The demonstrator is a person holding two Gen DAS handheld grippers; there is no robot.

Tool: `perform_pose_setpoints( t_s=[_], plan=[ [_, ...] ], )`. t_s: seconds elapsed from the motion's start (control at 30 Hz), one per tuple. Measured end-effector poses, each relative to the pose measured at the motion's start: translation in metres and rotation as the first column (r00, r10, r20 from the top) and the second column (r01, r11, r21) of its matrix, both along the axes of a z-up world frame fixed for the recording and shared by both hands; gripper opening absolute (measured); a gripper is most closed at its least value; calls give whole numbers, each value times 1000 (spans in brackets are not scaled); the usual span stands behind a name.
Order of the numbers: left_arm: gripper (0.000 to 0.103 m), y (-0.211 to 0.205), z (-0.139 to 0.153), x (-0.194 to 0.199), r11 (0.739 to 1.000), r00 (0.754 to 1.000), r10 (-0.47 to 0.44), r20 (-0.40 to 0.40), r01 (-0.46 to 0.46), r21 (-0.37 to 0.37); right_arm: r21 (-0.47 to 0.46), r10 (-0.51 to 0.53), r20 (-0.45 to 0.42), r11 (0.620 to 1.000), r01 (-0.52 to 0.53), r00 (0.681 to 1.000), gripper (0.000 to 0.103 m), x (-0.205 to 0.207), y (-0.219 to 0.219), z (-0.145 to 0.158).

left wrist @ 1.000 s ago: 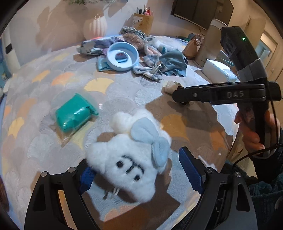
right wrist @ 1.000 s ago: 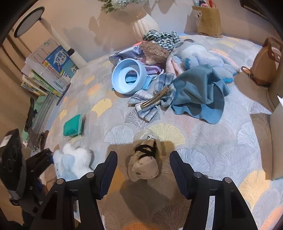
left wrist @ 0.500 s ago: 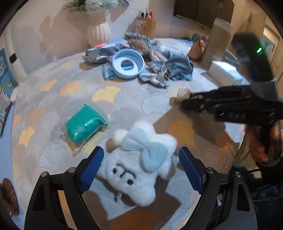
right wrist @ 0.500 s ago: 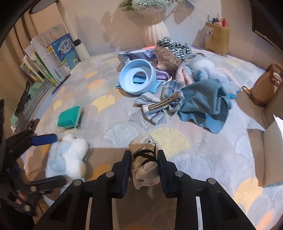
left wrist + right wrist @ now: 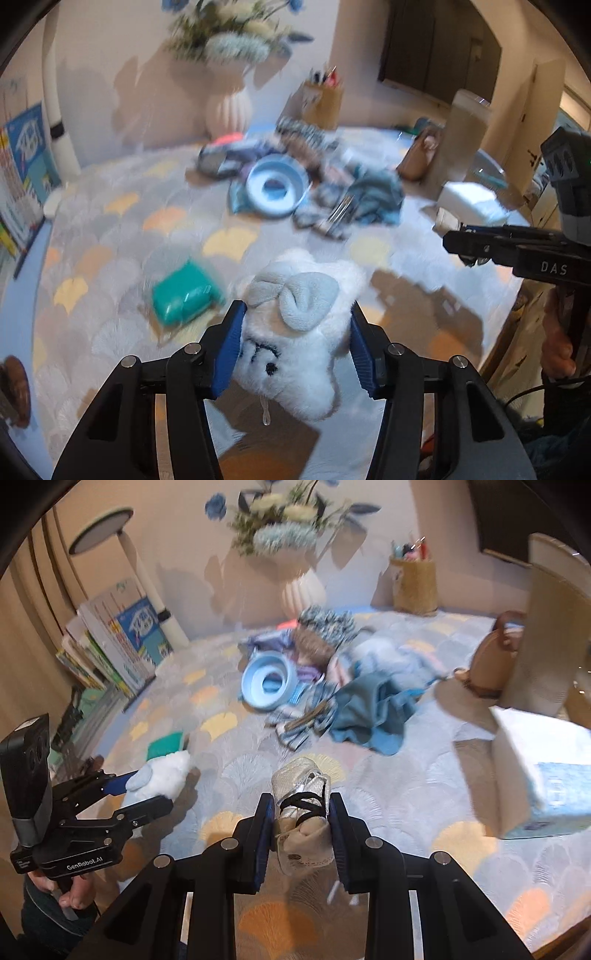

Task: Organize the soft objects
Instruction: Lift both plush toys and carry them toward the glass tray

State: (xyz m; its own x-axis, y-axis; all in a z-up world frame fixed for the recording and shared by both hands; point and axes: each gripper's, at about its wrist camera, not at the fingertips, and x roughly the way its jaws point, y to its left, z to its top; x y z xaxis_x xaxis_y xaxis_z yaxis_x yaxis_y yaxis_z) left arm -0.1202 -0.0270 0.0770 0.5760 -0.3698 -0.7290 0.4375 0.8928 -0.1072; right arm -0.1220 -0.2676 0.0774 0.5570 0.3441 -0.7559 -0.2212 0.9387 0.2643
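My left gripper (image 5: 295, 332) is shut on a white plush toy (image 5: 295, 339) with a grey-blue bow and holds it above the patterned table. The toy and the left gripper (image 5: 147, 786) also show at the left of the right wrist view, the toy (image 5: 166, 775) between the blue pads. My right gripper (image 5: 301, 823) is shut on a small beige pouch (image 5: 303, 812) with a black cord, lifted off the table. The right gripper (image 5: 458, 240) shows at the right of the left wrist view with the pouch tip (image 5: 445, 221).
A green sponge-like pack (image 5: 184, 295) lies at the left. A heap of blue cloths (image 5: 369, 709) and a blue ring bowl (image 5: 267, 681) lie mid-table. A tissue box (image 5: 543, 775) stands right. A vase (image 5: 303, 590), pen holder (image 5: 413, 583), books (image 5: 122, 642) and brown bag (image 5: 491, 668) ring the table.
Both grippers have closed: the left on the white plush toy, the right on the beige pouch. Both have lifted their objects off the table.
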Motion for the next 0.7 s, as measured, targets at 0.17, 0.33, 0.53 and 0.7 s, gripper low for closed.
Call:
perform_pose_setpoints(
  t_s=[0.17,0.33,0.53,0.7],
  plan=[
    [51,-37,38,-3,997,994,-83,65,83,-4,25,-52,46,998,51,998,29,-14,-29,23],
    [51,-101,72,-10,973,967,-225,121,229,-22,56,-151,98,988,146,984,29,-31,-81,45],
    [51,-211,95,-19,906,898,-417,142,423,-11,87,-342,138,939,333,929,29,-59,-173,64],
    [51,-303,109,-19,850,845,-522,120,527,-10,100,-510,145,860,500,848,29,-69,-261,75]
  ],
)
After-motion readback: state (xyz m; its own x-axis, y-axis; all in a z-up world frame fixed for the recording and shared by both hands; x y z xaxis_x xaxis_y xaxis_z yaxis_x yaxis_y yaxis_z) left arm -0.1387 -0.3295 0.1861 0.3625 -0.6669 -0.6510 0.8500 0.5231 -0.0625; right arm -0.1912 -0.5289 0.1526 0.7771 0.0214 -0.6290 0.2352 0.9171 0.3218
